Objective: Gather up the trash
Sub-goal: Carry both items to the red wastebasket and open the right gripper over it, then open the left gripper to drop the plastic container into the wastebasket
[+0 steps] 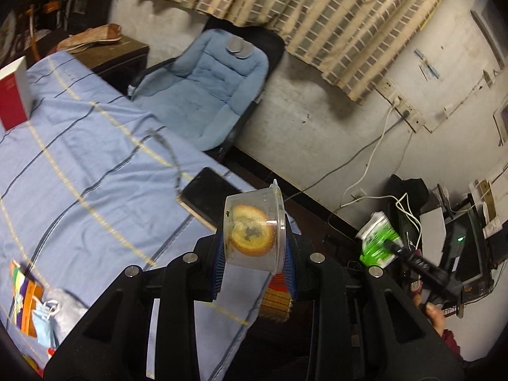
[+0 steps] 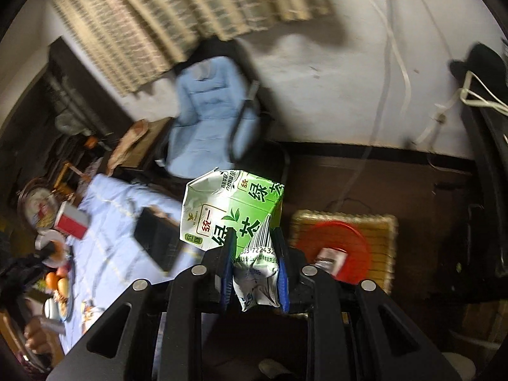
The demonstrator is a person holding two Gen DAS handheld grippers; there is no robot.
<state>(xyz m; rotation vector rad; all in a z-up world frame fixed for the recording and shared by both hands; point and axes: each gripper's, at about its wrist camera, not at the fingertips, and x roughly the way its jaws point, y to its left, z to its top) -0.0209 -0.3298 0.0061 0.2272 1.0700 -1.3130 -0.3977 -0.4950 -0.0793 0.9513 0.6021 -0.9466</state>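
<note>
Item 1: clear plastic tub [image 1: 254, 228], lidded, tipped on its side, pinched between the blue pads of the left gripper [image 1: 255, 266] above the bed's edge. Contents: one round orange slice [image 1: 252, 233] with dark spots, lying against the tub wall.

Item 2: green tea carton [image 2: 233, 219], crumpled, white and green with printed characters and a barcode, clamped at its squashed lower end by the right gripper [image 2: 254, 273], held in the air above dark floor.

Item 3: red basin [image 2: 346, 247], on a woven yellow mat [image 2: 377, 231] on the floor just right of the carton; a small blurred packet lies in it.

Surface: bed with a blue striped sheet [image 1: 79, 158], carrying a black book [image 1: 206, 197], a red-and-white box [image 1: 14, 95] and a face mask [image 1: 44, 320].

Room: padded blue chair [image 1: 209, 89] against a stained white wall [image 1: 317, 108], checked curtain [image 1: 301, 16] above, cables trailing down to a cluttered dark desk [image 1: 451, 238].
</note>
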